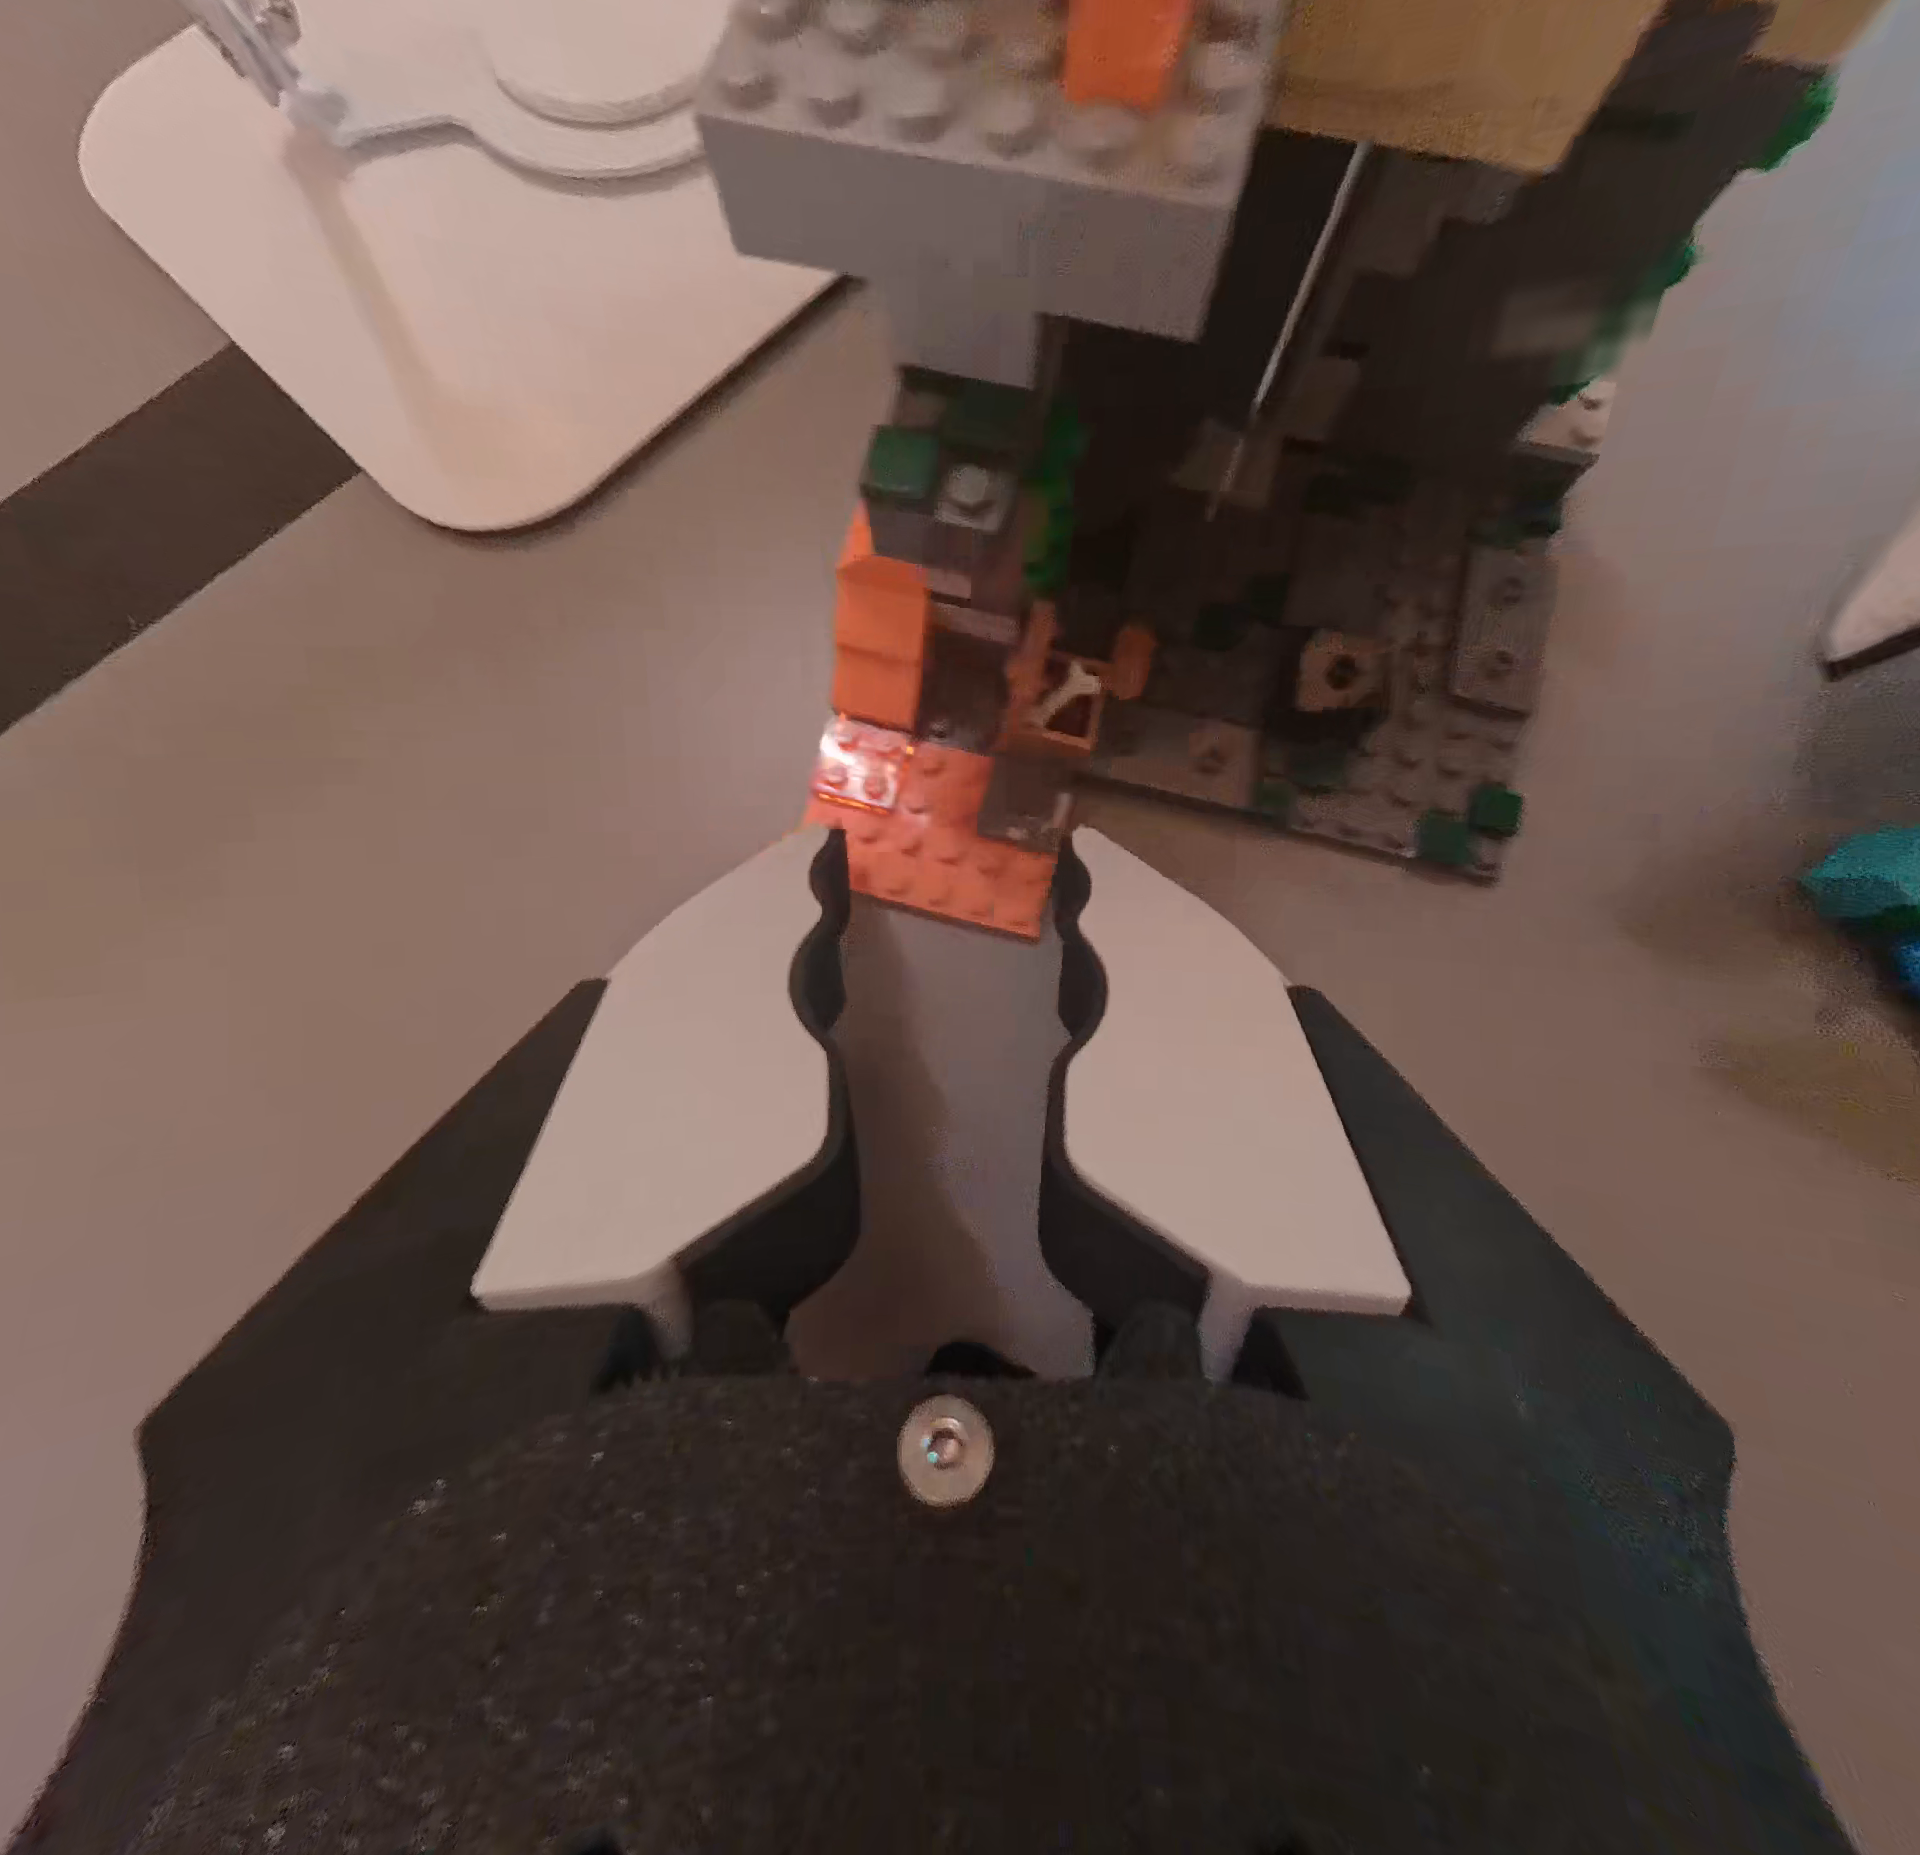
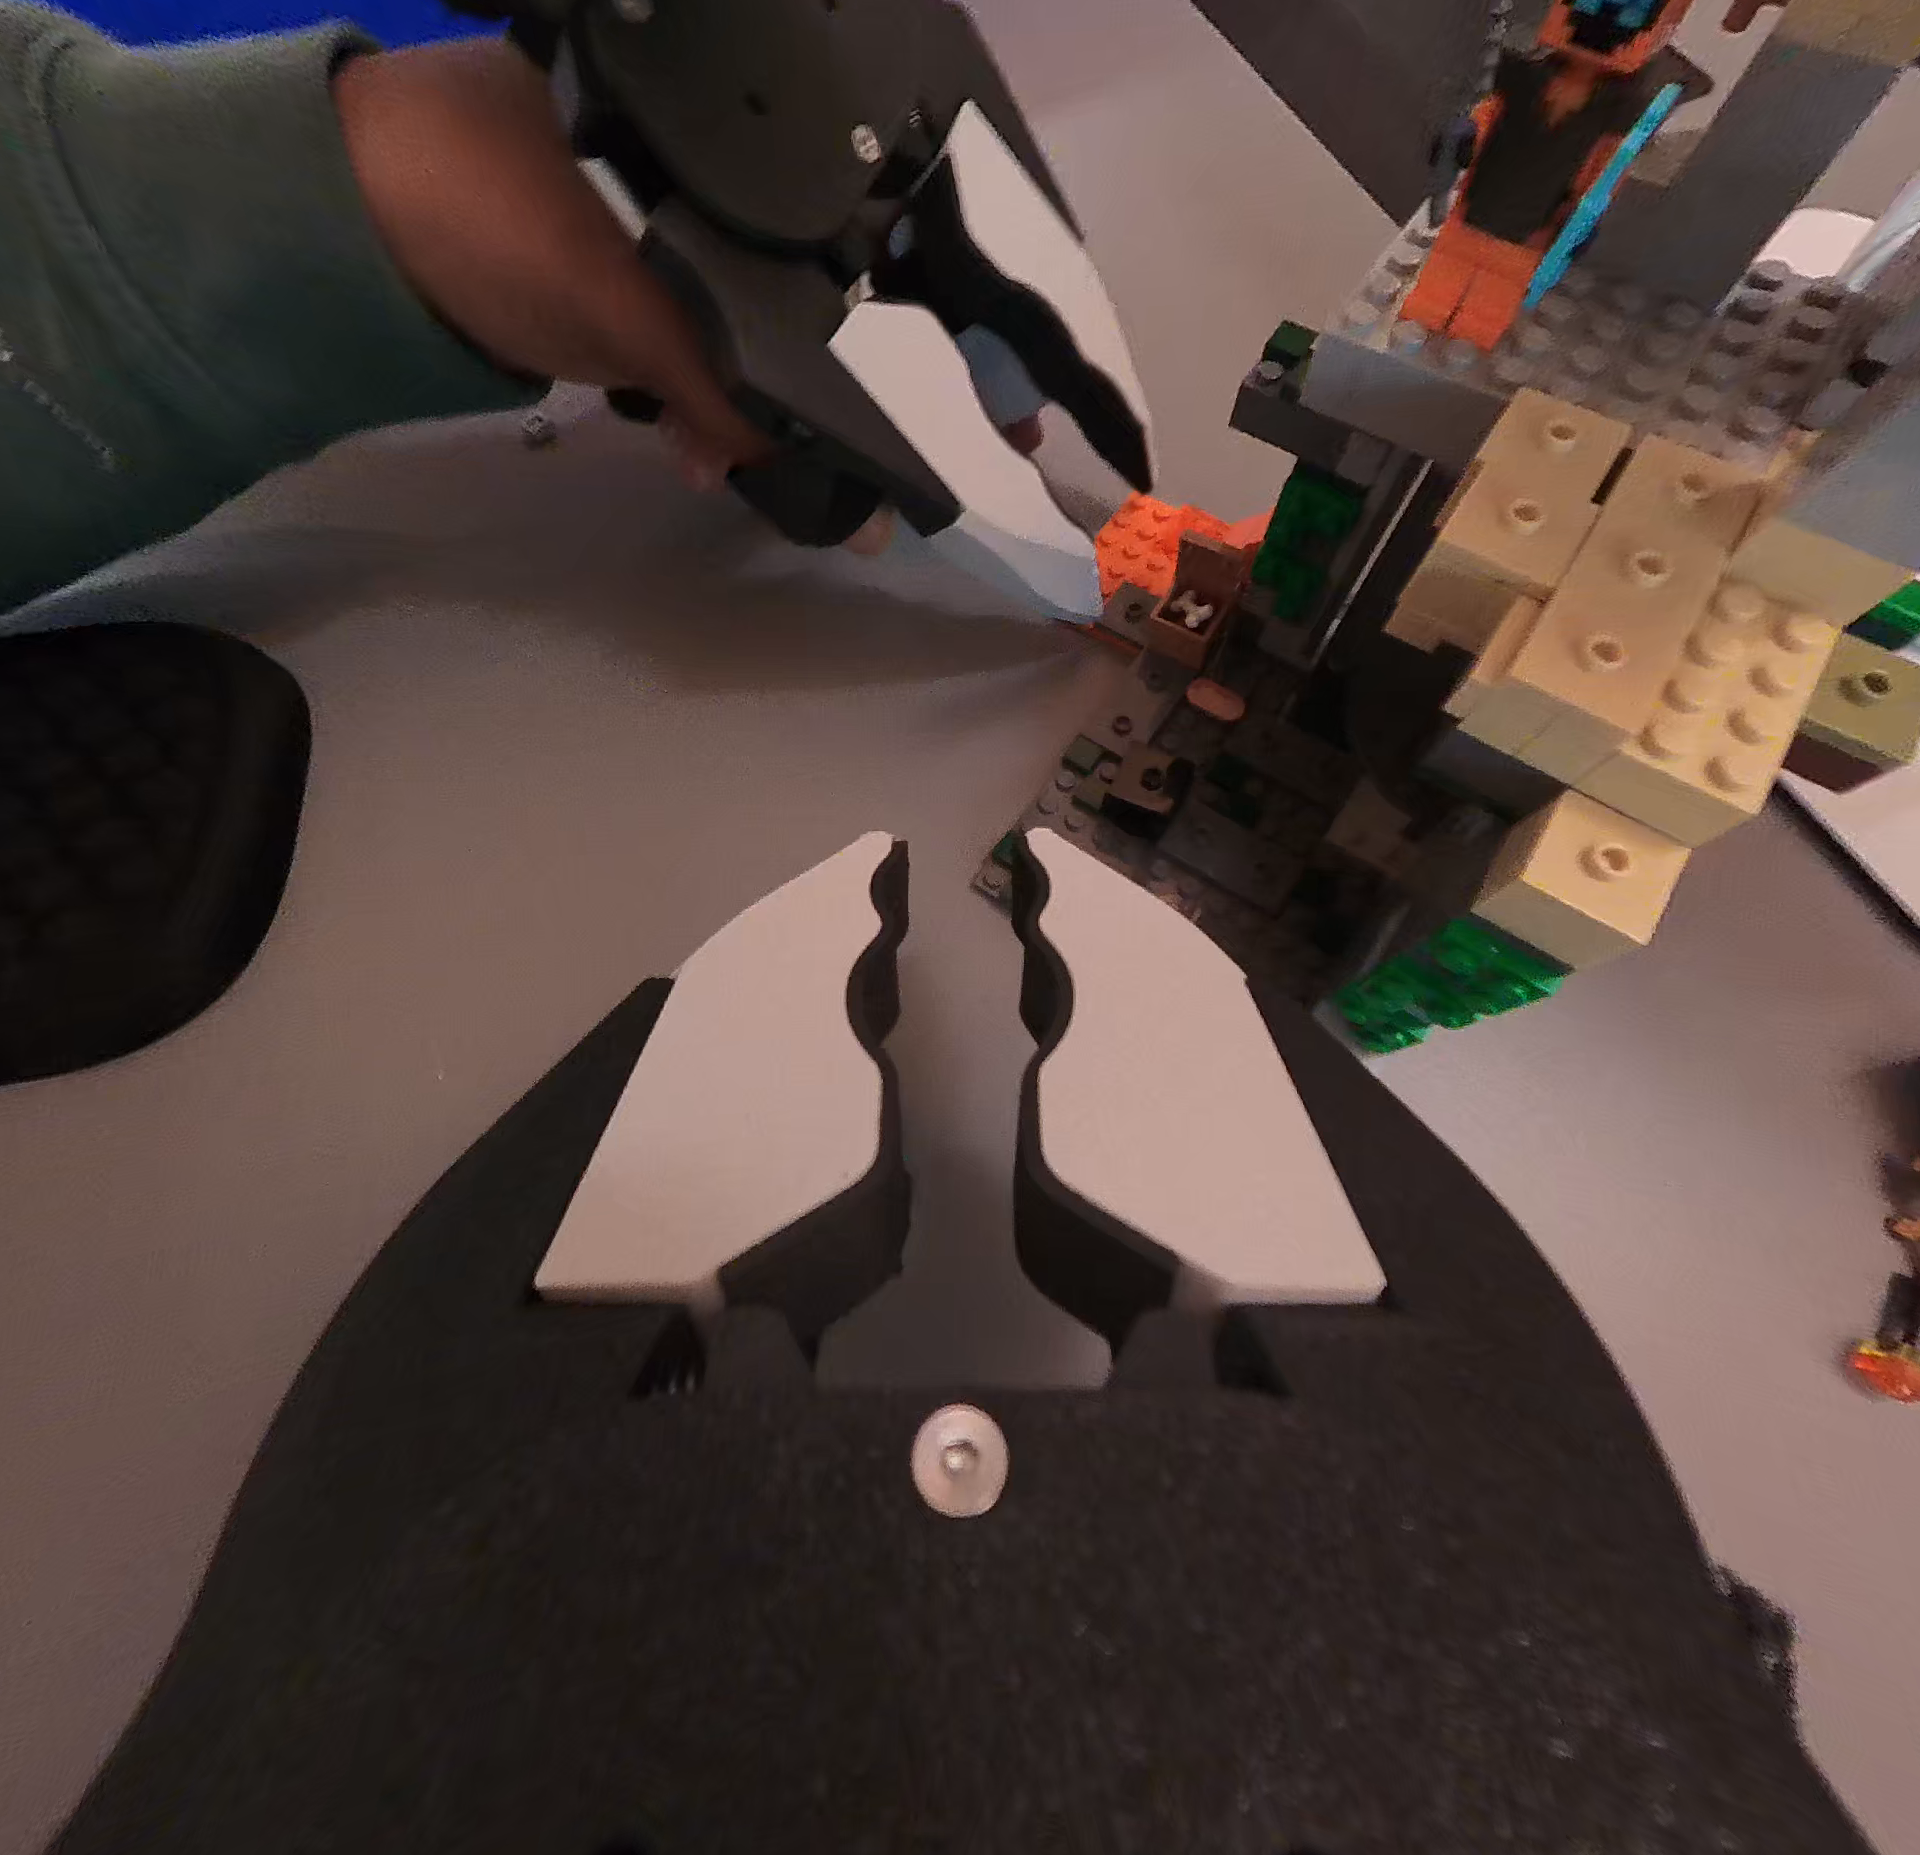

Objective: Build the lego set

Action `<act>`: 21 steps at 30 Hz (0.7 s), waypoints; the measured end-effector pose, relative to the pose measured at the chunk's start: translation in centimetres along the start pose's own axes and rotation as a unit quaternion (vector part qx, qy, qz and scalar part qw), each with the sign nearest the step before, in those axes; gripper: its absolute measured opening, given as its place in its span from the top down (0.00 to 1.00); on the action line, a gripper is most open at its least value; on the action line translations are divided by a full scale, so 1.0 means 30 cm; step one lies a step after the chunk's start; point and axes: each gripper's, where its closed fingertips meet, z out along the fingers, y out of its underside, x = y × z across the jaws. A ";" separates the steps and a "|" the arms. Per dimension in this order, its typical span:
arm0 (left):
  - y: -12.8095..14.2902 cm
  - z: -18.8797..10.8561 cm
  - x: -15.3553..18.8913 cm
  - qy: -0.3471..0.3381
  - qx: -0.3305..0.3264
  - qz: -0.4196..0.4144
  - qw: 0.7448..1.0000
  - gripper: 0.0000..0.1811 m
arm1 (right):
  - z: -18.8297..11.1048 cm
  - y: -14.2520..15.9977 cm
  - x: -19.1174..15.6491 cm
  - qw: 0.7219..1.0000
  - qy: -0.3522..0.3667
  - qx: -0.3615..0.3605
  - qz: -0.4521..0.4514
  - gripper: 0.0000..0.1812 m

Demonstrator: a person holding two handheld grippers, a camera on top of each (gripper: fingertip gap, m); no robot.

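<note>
While left gripper (image 1: 948, 849) sits spread, tips flanking near edge of orange plate (image 1: 940, 870) at lego build (image 2: 1455, 662) base; plate dead ahead; right gripper (image 2: 961, 855) parted, empty, farther back near grey corner.

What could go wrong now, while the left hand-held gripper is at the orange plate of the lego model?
1. The left hand-held gripper is open astride the orange plate; squeezing or pulling may detach it.
2. The grey platform overhangs that corner, so lifting could strike it.
3. The figure stands on top and may topple if the model shakes.
</note>
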 end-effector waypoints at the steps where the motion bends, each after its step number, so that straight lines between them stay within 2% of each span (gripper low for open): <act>1: -0.001 0.008 -0.015 0.005 -0.007 0.011 1.000 0.77 | 0.003 0.001 -0.001 1.000 0.002 -0.002 0.000 0.90; 3: -0.012 0.020 -0.032 0.028 -0.014 0.025 0.999 0.72 | 0.009 0.009 -0.002 1.000 0.002 -0.007 0.005 0.90; 7: 0.004 0.042 -0.003 0.101 -0.052 0.049 0.992 0.70 | 0.020 0.022 0.001 1.000 0.002 -0.013 0.017 0.90; 12: 0.008 0.038 0.024 0.110 -0.059 0.085 0.989 0.73 | 0.024 0.032 0.007 1.000 0.007 -0.021 0.022 0.90; 17: 0.036 0.002 0.130 0.114 -0.053 0.074 0.989 0.71 | 0.008 0.043 0.049 0.998 0.049 -0.025 0.017 0.90; 20: 0.062 -0.028 0.222 0.129 -0.043 0.090 0.987 0.80 | -0.002 0.060 0.077 0.997 0.077 -0.032 0.009 0.90; 21: 0.068 -0.036 0.257 0.136 -0.039 0.091 0.986 0.80 | -0.004 0.071 0.084 0.996 0.083 -0.040 0.010 0.90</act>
